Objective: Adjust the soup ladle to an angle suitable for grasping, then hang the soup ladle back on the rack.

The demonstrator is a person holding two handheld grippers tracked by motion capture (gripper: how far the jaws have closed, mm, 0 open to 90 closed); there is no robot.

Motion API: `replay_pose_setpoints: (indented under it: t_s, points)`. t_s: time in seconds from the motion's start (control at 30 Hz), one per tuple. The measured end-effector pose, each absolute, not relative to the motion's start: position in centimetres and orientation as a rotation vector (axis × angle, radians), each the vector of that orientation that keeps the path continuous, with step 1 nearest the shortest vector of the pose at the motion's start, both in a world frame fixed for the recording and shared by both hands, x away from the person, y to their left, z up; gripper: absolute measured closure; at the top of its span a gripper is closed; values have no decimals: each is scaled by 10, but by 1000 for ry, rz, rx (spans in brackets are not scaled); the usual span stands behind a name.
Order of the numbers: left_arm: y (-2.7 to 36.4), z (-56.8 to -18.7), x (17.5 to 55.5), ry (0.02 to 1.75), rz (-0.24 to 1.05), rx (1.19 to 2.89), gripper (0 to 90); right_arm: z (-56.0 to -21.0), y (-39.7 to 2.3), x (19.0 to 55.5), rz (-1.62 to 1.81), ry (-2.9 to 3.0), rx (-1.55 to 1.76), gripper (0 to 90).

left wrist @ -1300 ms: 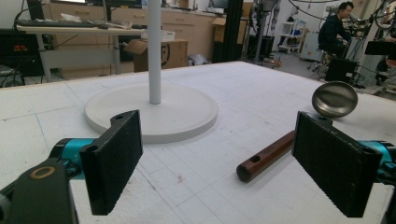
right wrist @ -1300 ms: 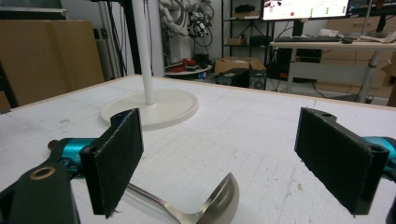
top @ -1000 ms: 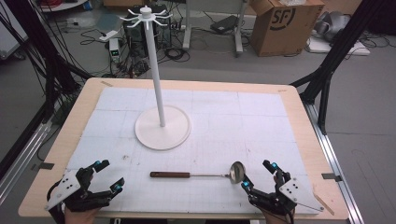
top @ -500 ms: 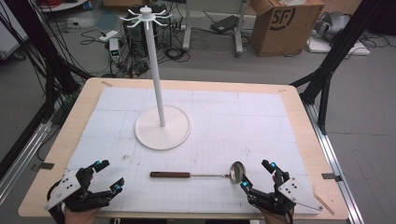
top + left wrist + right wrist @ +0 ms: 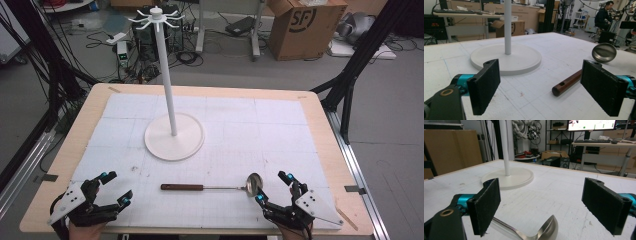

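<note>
So, nothing has really changed over the last second: the ladle [image 5: 212, 187] lies in the same spot on the bench [image 5: 330, 150], in front of the white stand [image 5: 173, 135], and both of your grippers hold the same poses near the front edge. That means the pick has not started yet.

Ladle position relative to the stand: flat on the white mat, just in front of the stand's round base, apart from it. Wooden handle [image 5: 567, 82] points toward your left side, steel bowl [image 5: 254, 182] toward your right.

Your left gripper [image 5: 112, 189] sits well to the left of the handle end, jaws spread wide, nothing between them. In the left gripper view the handle tip lies ahead between the pads, closer to the right pad [image 5: 604, 86], not touching.

Your right gripper [image 5: 274, 187] is just beside the bowl, jaws wide apart too, holding nothing. In the right gripper view the bowl [image 5: 547, 230] sits low between the jaws, near the left pad [image 5: 486, 203]; contact is unclear.

Judgement: the job looks like hanging the ladle on the hooks [image 5: 156, 16] at the top of the stand. Right gripper is the closer one; you'd need to close on the shaft next.
</note>
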State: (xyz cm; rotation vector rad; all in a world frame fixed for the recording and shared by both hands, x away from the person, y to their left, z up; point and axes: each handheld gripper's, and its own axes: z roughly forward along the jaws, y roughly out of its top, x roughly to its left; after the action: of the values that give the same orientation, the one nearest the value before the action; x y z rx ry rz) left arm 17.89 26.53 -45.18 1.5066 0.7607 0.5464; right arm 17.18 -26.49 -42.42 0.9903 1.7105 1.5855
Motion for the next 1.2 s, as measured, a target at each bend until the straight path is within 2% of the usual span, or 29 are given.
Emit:
replay_pose_setpoints:
  t_s: [0.4,0.7,0.83,1.2]
  points:
    - [263,-452,180,754,542,1507,167,-413,-262,178,1604,1733,941,144]
    - [265,-452,183,758,540,1506,167,-403,-244,209,1615,1989,859,154]
    - [265,-453,184,758,537,1509,167,-394,-231,224,1601,2104,790,204]
    - [265,-452,184,752,531,1504,167,-377,-193,254,1540,2317,656,243]
